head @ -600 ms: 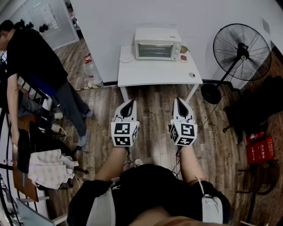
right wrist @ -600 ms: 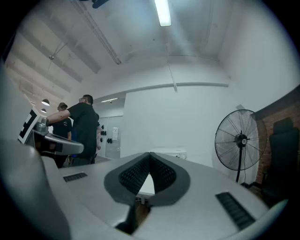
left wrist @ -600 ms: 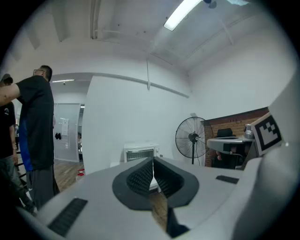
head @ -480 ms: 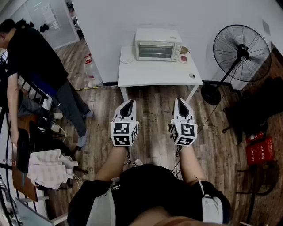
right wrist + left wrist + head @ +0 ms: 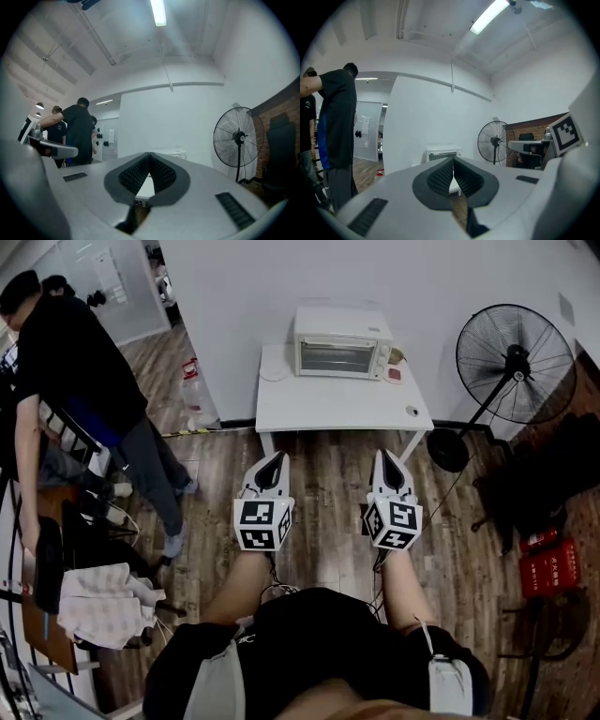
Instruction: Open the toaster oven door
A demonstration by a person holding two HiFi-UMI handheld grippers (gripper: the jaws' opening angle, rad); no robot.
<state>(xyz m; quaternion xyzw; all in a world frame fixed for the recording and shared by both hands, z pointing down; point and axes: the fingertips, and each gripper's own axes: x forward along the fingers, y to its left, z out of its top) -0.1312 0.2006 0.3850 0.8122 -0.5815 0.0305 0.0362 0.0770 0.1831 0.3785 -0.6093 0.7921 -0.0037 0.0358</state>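
Room evenly lit by ceiling tube light (image 5: 158, 11) (slight glare noted there). Gripper views strongly fisheye-bent, corners blacked out. Soft shadow seen under the table (image 5: 339, 405); focus acceptable.

In the head view the oven (image 5: 342, 343) is too small to show its handle, and the small things (image 5: 394, 375) beside it on the table (image 5: 337, 404) cannot be told. In its own view the left gripper (image 5: 453, 161) hides all but the oven's top; the right gripper (image 5: 149, 157) hides nearly all of it. The left edge cuts off a bystander (image 5: 66, 362).
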